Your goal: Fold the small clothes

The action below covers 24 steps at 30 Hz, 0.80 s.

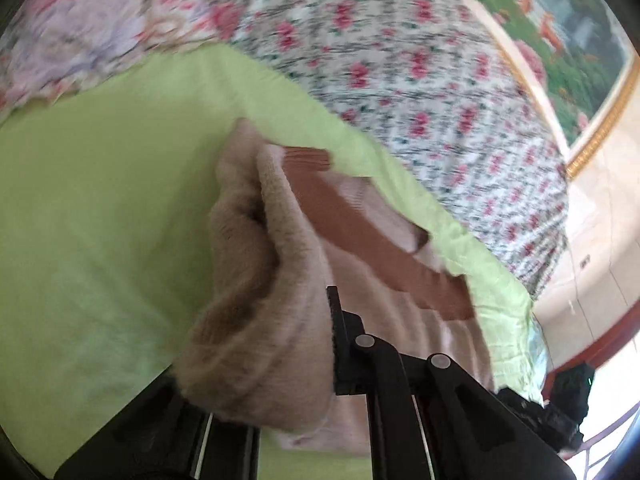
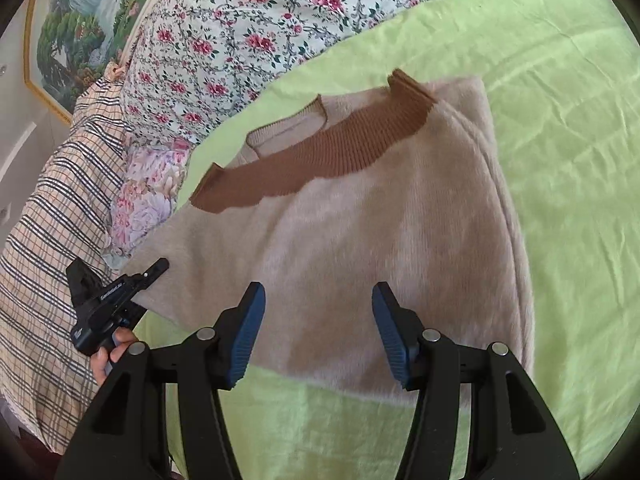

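A fuzzy beige sweater with a brown ribbed collar lies flat on a light green sheet, sleeves folded in. My right gripper hovers open over the sweater's lower part, with nothing between its blue pads. At the sweater's left edge, my left gripper is closed on the fabric. In the left wrist view the sweater bunches up and is lifted around the left gripper, hiding one finger; the collar shows beyond.
A floral quilt borders the green sheet at the back. Plaid fabric lies at the left, where a hand holds the left gripper. A framed landscape painting hangs on the wall behind.
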Tool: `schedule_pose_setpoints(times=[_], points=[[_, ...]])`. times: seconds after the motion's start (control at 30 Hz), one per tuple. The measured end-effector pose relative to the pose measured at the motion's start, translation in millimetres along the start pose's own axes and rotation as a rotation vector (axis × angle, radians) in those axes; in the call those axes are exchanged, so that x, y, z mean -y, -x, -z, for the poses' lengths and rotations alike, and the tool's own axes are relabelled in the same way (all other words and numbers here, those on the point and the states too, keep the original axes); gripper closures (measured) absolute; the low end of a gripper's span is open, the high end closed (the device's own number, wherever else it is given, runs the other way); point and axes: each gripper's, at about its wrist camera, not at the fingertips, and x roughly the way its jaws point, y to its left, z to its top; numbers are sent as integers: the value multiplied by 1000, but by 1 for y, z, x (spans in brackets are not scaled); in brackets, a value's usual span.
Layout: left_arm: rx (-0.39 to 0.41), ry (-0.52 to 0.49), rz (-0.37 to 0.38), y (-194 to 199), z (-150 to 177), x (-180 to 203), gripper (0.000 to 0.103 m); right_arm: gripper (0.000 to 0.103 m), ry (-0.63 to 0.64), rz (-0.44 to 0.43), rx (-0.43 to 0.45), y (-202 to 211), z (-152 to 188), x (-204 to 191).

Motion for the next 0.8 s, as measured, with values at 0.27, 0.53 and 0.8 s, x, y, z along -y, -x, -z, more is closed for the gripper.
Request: schedule_pose_setpoints(times=[0.27,0.53,0.8], points=[[-67,-185,56,-28,29,82,96,28,-61,-252,-125,-47,-60,-2],[-109,-279,17,-47,51,102,96,22,-131,-454,-324,-169,-102,-37],[-128,-368,-44,-51,57,111,96,22,-13,-473,-278,-181,-135,-89]])
